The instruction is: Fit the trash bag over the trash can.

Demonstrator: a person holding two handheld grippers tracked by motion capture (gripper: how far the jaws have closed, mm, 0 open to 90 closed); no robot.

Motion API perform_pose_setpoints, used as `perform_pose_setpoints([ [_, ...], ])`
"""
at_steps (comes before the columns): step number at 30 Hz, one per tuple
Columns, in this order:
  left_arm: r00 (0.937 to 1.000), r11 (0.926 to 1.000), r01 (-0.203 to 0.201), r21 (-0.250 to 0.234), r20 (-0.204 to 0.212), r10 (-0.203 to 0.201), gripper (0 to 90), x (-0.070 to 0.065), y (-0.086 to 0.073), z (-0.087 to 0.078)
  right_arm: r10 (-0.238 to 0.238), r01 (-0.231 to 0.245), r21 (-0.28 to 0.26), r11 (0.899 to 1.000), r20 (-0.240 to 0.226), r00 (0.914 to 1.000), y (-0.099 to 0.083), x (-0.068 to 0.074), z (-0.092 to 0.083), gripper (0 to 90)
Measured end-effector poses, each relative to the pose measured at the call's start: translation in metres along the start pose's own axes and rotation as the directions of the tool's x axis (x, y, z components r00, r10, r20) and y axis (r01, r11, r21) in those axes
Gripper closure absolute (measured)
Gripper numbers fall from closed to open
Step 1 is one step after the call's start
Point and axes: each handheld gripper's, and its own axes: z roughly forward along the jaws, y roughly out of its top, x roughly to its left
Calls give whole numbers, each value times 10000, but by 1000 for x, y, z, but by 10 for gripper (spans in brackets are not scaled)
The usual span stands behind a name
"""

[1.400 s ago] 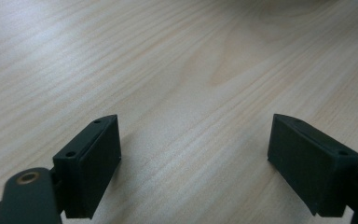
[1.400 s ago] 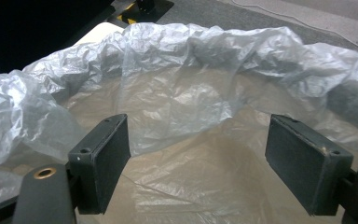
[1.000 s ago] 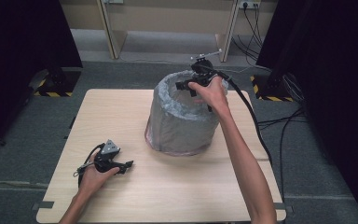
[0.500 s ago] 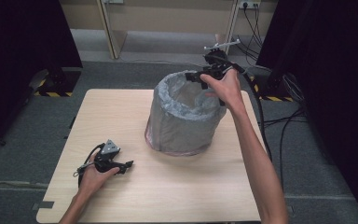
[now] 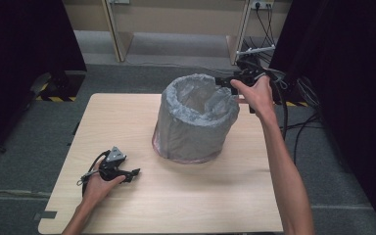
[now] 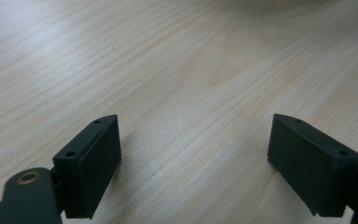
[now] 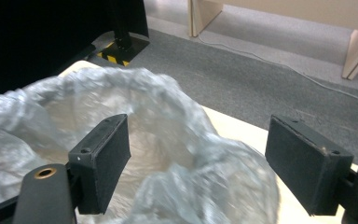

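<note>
Round bin lined with a crinkled grey plastic bag: rim just below my right gripper | its jaws wide, empty | left gripper jaws wide on pale wooden surface

Even, soft overhead light leaves the counter bright, the side curtains black. Beyond the right tongs the plastic liner smears with motion blur; shadows faint.

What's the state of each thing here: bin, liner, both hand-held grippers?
bin: upright on the table, lined.
plastic liner: folded over the rim, crumpled, mouth open.
left hand-held gripper: jaws open, nothing between them, low over bare tabletop.
right hand-held gripper: jaws open, at the bin's far-right rim, liner below and ahead, not gripped.
</note>
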Motion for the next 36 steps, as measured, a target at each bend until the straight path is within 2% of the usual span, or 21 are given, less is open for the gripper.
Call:
perform_pose_setpoints([
  [6, 10000, 10000, 0, 0, -2, 0, 163, 0, 0, 0, 249, -248, -82, 9997, 88, 9997, -7, -13, -4, 221],
  [12, 10000, 10000, 8, -3, -1, -8, 164, 0, 0, 0, 268, -268, -71, 9996, 132, 9996, -13, -22, -6, 220],
  [24, 10000, 10000, 7, -3, -2, -7, 163, 0, 0, 0, 619, -621, -611, 9962, -52, 9981, -27, -41, -16, 214],
  [31, 10000, 10000, 6, -1, -6, -6, 163, 0, 0, 0, 793, -780, -926, 9926, 112, 9968, -36, -53, -20, 214],
  [36, 10000, 10000, 6, -2, -11, -6, 163, 0, 0, 0, 847, -824, -892, 9926, 217, 9962, -41, -58, -21, 213],
])
